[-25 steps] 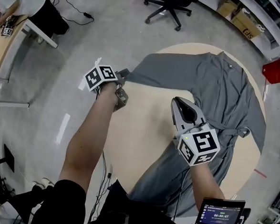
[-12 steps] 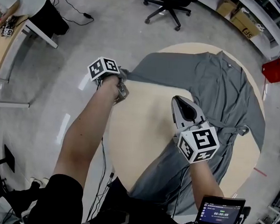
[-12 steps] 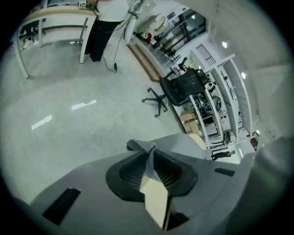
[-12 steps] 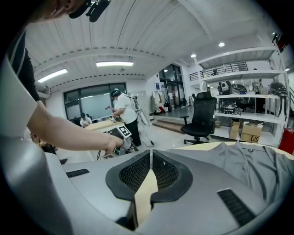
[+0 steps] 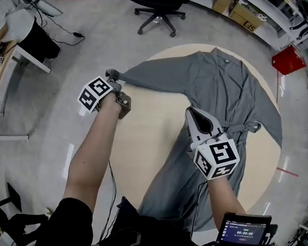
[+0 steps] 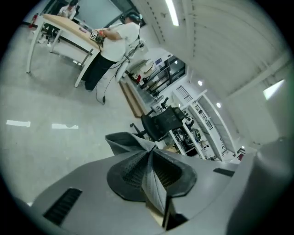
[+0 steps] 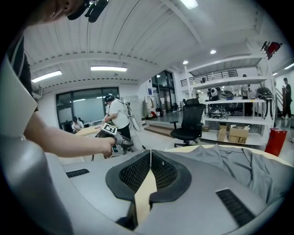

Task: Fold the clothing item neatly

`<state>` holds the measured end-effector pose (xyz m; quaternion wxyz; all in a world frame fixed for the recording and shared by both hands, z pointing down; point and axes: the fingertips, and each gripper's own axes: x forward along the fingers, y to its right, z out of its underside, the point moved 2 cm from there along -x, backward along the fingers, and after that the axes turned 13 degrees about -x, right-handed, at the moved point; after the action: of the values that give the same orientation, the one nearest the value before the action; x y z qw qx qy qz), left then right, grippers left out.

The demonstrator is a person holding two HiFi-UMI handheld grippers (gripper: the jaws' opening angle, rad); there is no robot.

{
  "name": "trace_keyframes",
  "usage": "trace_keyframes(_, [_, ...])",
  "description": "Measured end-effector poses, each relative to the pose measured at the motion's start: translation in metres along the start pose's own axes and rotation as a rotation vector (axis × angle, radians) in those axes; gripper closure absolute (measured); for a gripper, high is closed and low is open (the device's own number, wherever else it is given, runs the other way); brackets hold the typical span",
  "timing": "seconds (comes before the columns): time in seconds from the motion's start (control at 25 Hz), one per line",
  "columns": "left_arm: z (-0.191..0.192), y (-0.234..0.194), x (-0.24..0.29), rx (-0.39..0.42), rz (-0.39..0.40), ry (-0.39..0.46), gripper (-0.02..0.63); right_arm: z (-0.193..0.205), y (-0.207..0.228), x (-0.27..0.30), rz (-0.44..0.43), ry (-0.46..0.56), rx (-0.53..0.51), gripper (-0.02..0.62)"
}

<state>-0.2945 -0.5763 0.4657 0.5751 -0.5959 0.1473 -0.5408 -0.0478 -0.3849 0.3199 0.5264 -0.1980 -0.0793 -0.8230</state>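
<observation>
A grey robe-like garment (image 5: 224,93) lies spread on the round tan table (image 5: 148,130), with one sleeve (image 5: 157,73) stretched to the left edge. My left gripper (image 5: 113,75) is at that sleeve's cuff. Its jaws are closing, and in the left gripper view a fold of grey fabric (image 6: 123,140) is pinched between the pads of the left gripper (image 6: 151,153). My right gripper (image 5: 191,111) hovers over the bare table beside the garment's waist, shut with nothing in it (image 7: 150,158). The garment (image 7: 239,160) shows beyond it.
A black office chair (image 5: 157,4) stands past the table's far side. A red box (image 5: 289,60) and cardboard boxes (image 5: 245,16) sit at the right rear. A desk (image 5: 1,56) is at the left. A small screen (image 5: 243,234) is by my right arm.
The left gripper's jaws have closed on the sleeve cuff, which they stood open beside a second ago. The right gripper has stayed shut in about the same place.
</observation>
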Motion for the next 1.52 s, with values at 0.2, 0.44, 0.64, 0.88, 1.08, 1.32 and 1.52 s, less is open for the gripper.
trace_keyframes(0.2, [0.027, 0.081, 0.002, 0.171, 0.137, 0.048, 0.569, 0.012, 0.036, -0.059, 0.082, 0.05, 0.05, 0.586])
trace_keyframes(0.44, [0.143, 0.175, 0.042, 0.473, 0.277, -0.042, 0.569, 0.085, 0.103, -0.139, 0.188, 0.076, 0.127, 0.586])
trace_keyframes(0.64, [0.316, 0.211, 0.105, 0.667, 0.359, -0.18, 0.569, 0.204, 0.175, -0.212, 0.319, 0.109, 0.214, 0.586])
trace_keyframes(0.88, [0.514, 0.211, 0.14, 0.932, 0.382, -0.35, 0.569, 0.299, 0.216, -0.288, 0.444, 0.121, 0.26, 0.586])
trace_keyframes(1.08, [0.59, 0.185, 0.143, 1.182, 0.379, -0.442, 0.569, 0.331, 0.217, -0.316, 0.491, 0.125, 0.32, 0.586])
trace_keyframes(1.32, [0.639, 0.181, 0.134, 1.368, 0.394, -0.482, 0.569, 0.357, 0.216, -0.342, 0.535, 0.141, 0.368, 0.586])
trace_keyframes(1.52, [0.661, 0.147, 0.132, 1.555, 0.351, -0.611, 0.566, 0.364, 0.208, -0.341, 0.524, 0.154, 0.388, 0.586])
